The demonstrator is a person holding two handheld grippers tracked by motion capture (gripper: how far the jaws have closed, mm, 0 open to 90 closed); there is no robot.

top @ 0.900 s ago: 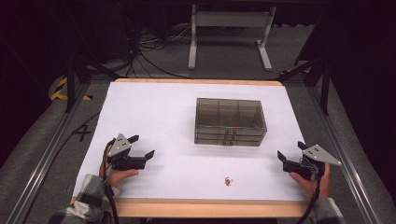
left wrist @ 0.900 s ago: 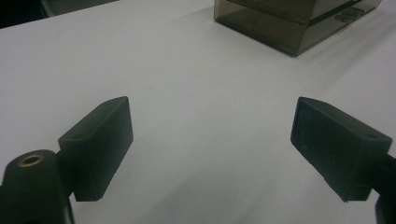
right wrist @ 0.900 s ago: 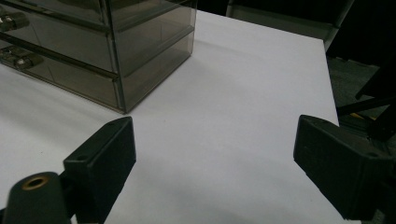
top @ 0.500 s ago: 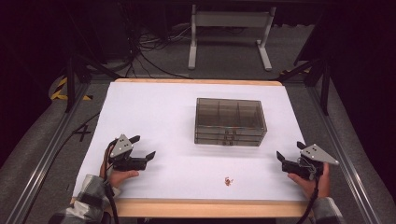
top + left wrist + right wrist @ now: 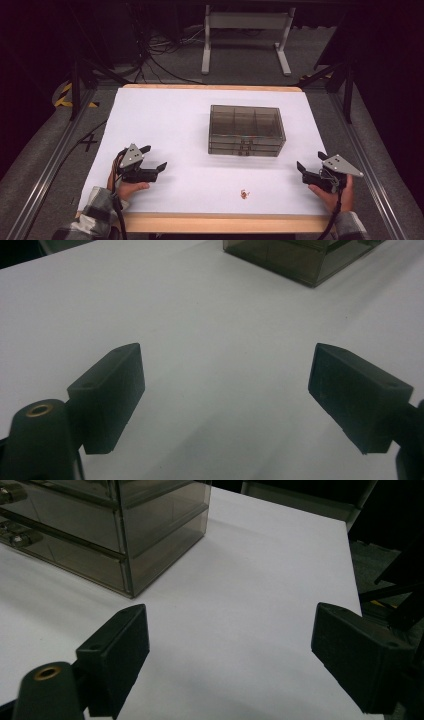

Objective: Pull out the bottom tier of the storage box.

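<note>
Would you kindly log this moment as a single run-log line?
left claw: open, empty | right claw: open, empty | drawer box: mid-table, untouched | small reddish item: near front edge

The table is covered in smooth, matt white, and a strip of pale wood is seen at its near edge. The drawer box is made of see-through smoky plastic that looks shiny. The gripper jaws are made of dull black plastic.

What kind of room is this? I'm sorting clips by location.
Probably a lab or recording studio: a white-covered table on dark carpet, cables on the floor behind it, and metal framing rails beside it.
</note>
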